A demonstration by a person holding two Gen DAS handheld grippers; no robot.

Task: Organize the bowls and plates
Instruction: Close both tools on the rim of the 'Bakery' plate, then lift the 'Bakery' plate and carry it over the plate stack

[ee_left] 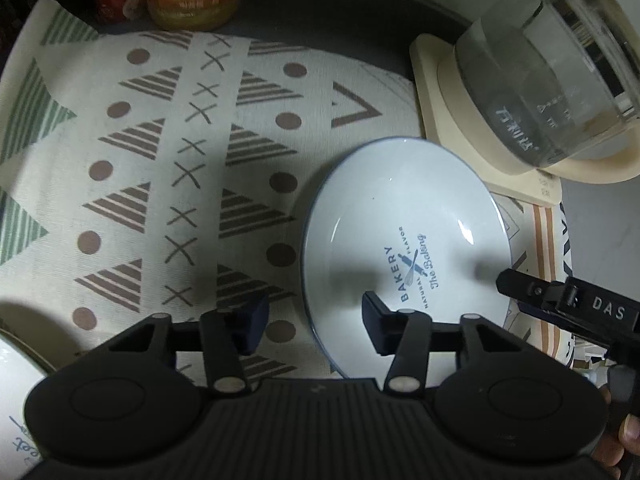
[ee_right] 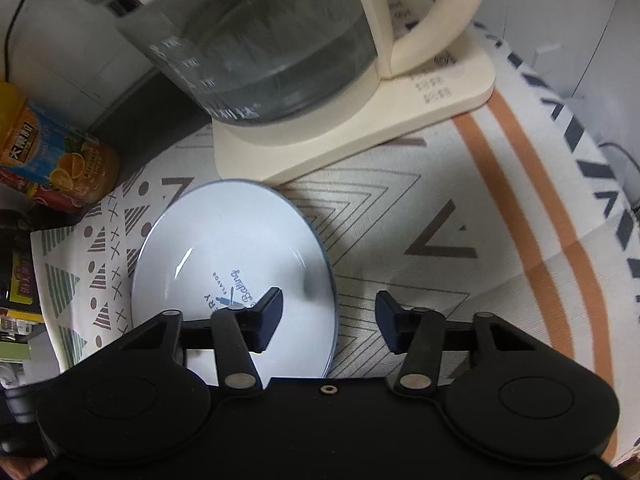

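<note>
Both grippers straddle the plate's opposite rims

Your left gripper (ee_left: 316, 322) and right gripper (ee_right: 330, 320), jaws spread, flank the glazed plate (ee_left: 404, 232) on the bench cloth beside the kettle (ee_right: 280, 40); stiff, slippery, breakable — pinch its rim.

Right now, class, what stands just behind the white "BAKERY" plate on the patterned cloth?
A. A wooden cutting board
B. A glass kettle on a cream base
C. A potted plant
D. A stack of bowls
B: the glass kettle sits on its cream base directly beyond the far rim of the plate.
</note>
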